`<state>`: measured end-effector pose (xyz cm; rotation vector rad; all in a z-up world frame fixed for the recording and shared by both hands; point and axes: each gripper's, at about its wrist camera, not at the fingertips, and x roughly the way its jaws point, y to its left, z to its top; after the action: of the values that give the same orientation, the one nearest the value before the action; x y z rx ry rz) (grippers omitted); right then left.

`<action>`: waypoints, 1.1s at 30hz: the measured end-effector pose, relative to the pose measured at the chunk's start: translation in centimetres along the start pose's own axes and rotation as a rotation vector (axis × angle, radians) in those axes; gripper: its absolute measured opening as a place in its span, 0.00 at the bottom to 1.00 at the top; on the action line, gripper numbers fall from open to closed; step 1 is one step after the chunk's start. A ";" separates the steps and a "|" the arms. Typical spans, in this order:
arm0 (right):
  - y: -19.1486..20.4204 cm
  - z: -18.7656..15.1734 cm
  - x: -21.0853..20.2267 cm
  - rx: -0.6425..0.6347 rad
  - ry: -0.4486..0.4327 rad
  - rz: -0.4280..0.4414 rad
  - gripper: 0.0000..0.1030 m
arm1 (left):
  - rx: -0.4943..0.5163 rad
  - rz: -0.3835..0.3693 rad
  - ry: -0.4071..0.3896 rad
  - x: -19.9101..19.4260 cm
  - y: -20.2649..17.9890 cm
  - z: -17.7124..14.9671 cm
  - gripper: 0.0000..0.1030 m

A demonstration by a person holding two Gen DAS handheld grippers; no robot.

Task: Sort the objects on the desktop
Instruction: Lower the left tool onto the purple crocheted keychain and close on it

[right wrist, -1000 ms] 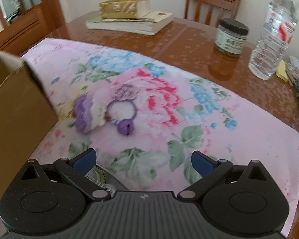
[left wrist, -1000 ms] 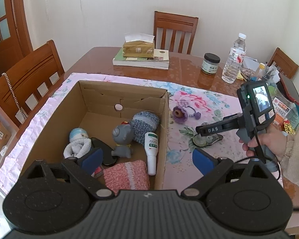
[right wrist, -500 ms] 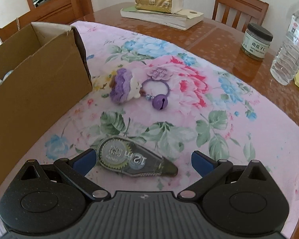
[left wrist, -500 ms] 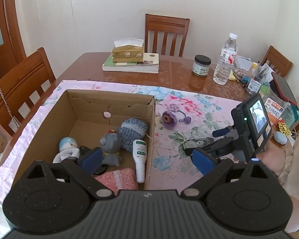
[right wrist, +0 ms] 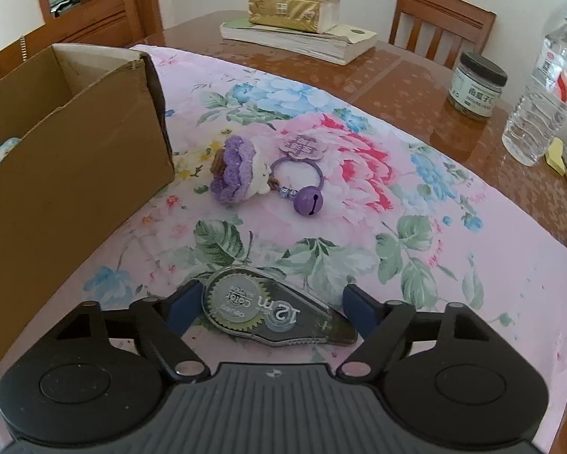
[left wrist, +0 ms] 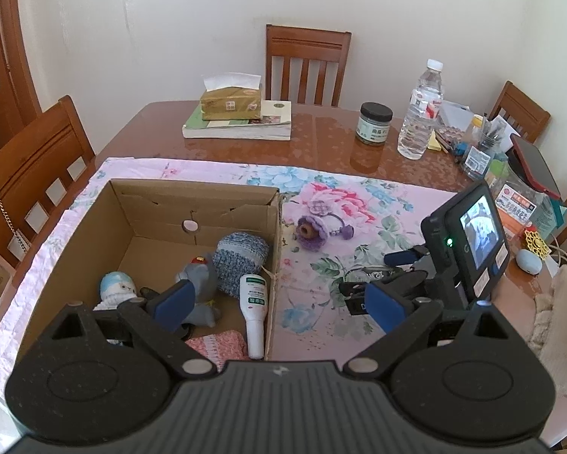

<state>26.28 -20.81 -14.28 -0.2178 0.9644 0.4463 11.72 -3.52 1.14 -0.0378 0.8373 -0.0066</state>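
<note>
A clear correction tape dispenser point(right wrist: 268, 310) lies flat on the flowered cloth point(right wrist: 359, 204). It sits between the blue pads of my right gripper point(right wrist: 272, 304), whose jaws are closing. The left pad is at its round end, and a small gap shows at the right pad. From the left wrist, that right gripper point(left wrist: 376, 276) is low over the tape point(left wrist: 359, 275). My left gripper point(left wrist: 279, 302) hangs open and empty above the front of the cardboard box point(left wrist: 192, 187). The box holds a white bottle point(left wrist: 255, 302), a blue knitted ball point(left wrist: 240, 257) and soft toys. A purple crochet keychain point(right wrist: 238, 170) with a bell lies beside the box point(right wrist: 75, 132).
On the far table are a tissue box on books point(left wrist: 238, 117), a dark-lidded jar point(left wrist: 374, 123) and a water bottle point(left wrist: 421, 113). Stationery clutter point(left wrist: 487, 151) crowds the right edge. Wooden chairs ring the table. A person's sleeve point(left wrist: 559, 302) is at the right.
The right gripper has drawn back from the keychain to the tape, and its pads have closed in around it. The left view has backed off a little and shows more of the table.
</note>
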 end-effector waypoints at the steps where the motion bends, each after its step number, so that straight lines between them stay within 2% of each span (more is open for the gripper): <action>1: -0.1 0.0 0.0 -0.004 0.001 0.007 0.76 | 0.002 -0.003 0.001 0.0 0.0 0.0 0.94; 3: -0.3 0.2 -0.2 -0.010 0.005 0.018 0.72 | 0.008 -0.012 0.003 0.1 -0.1 0.1 0.94; 6: -0.5 0.3 -0.1 -0.016 0.018 0.033 0.72 | 0.010 -0.022 0.008 0.2 -0.4 0.2 0.94; 10: -0.8 -0.1 -0.5 0.024 0.009 0.048 0.91 | 0.018 -0.036 0.007 0.2 -0.9 0.6 0.94; 12: -1.0 -0.5 -0.9 0.041 -0.008 0.059 0.92 | 0.026 -0.049 0.005 0.3 -1.2 0.9 0.94; 17: -1.1 -1.6 -1.8 0.016 -0.033 0.063 0.92 | 0.059 -0.087 -0.001 0.9 -2.3 1.6 0.94; 21: -1.4 -2.3 -2.5 -0.001 -0.059 0.037 0.92 | 0.049 -0.111 0.009 1.4 -3.1 2.3 0.94; 25: -2.2 -3.0 -3.1 0.049 -0.083 0.046 0.93 | 0.038 -0.128 0.011 2.0 -4.2 3.4 0.93; 33: -3.3 -4.2 -3.9 0.115 -0.124 0.068 0.93 | 0.107 -0.143 -0.004 3.8 -7.2 5.6 0.93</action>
<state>22.77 -26.32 -13.46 -0.0530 0.8746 0.4603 18.50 -10.61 2.35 0.0033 0.8282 -0.1863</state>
